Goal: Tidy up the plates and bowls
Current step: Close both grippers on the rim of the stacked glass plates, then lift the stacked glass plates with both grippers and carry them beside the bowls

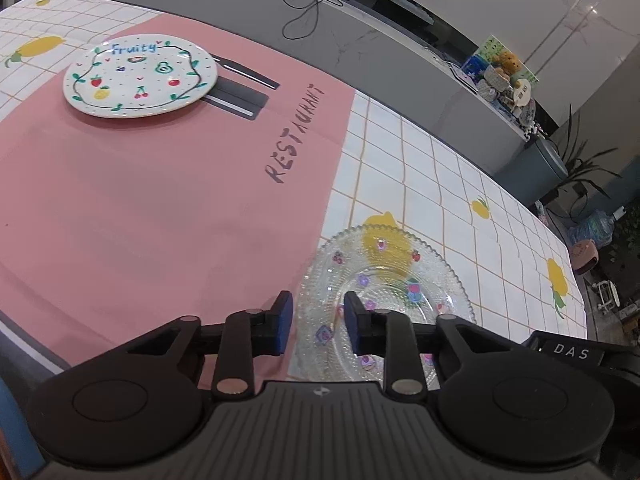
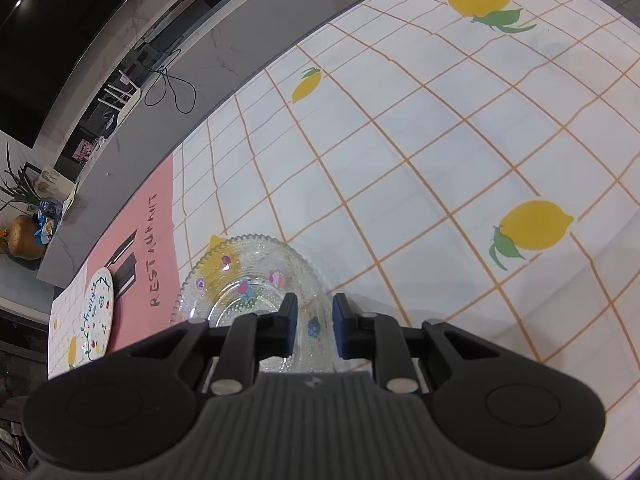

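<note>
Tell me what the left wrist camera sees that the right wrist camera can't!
Only the left wrist view shows the left claw, a brown teddy bear on the far grey counter, and the other tool's black body marked DAS.

Only the right wrist view shows the right claw and a golden round ornament at the left.

Both show the clear beaded glass plate, the white Fruity plate, the pink RESTAURANT mat and the lemon tablecloth.
</note>
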Demonstrator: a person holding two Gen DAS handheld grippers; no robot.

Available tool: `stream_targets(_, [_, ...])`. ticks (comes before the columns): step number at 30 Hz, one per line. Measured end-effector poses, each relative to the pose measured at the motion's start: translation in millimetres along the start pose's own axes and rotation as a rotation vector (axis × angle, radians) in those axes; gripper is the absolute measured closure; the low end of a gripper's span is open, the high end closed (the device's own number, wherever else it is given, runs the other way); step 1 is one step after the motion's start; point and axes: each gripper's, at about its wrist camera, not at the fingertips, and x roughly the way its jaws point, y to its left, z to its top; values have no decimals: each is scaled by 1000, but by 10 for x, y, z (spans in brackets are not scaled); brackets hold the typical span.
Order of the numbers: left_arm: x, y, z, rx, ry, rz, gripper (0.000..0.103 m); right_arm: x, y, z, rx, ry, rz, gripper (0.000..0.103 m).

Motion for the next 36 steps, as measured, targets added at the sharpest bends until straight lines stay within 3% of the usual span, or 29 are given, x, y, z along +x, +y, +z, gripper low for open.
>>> stream_targets(7, [2, 15, 18, 7, -1, 24, 88, -7, -37, -3, 9, 3, 1, 94])
stream_targets(12, [-35, 25, 22, 11, -7, 22, 89, -38, 0, -7, -13, 0, 3, 96])
stream_targets(19, [-184, 40, 39, -14, -8, 24, 92, -124, -103, 30, 58, 36, 77, 99])
stream_targets(36, [-655, -34, -57, 20, -7, 11, 94, -483, -183, -132, 85, 91, 114, 100])
